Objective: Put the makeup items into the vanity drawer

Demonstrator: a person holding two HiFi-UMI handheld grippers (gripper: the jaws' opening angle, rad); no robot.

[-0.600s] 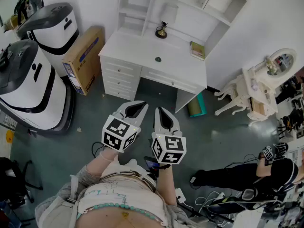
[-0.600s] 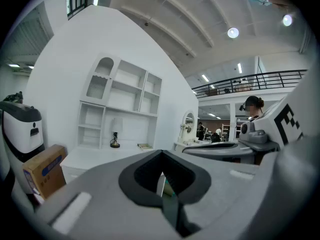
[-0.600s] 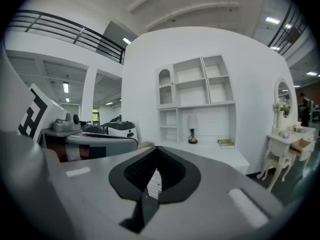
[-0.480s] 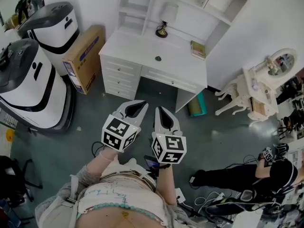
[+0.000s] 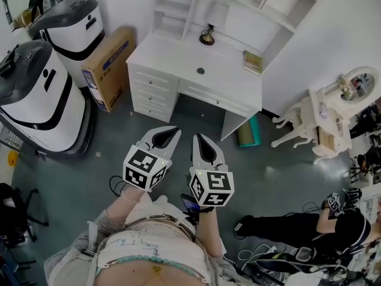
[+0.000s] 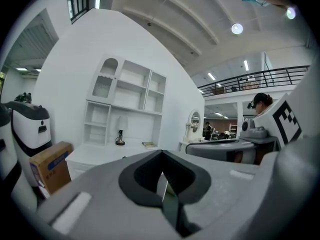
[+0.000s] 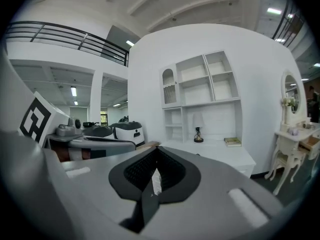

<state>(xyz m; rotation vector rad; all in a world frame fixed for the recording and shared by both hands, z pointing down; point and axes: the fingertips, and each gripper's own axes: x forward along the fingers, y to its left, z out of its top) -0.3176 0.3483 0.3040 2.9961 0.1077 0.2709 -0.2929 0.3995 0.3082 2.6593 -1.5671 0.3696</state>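
Both grey two-jaw grippers, the left gripper (image 5: 172,133) and the right gripper (image 5: 199,139), are pinched closed with nothing in them. They're held side by side over the dark grey floor (image 5: 119,165), in front of the white desk (image 5: 178,55) with the shelf hutch. Off to the right is the ornate white vanity table (image 5: 314,97) with its round mirror (image 5: 358,81), and its wooden drawer (image 7: 310,143) looks pulled out. A few small makeup items (image 5: 325,108) sit on top, too tiny to make out and well apart from both grippers.
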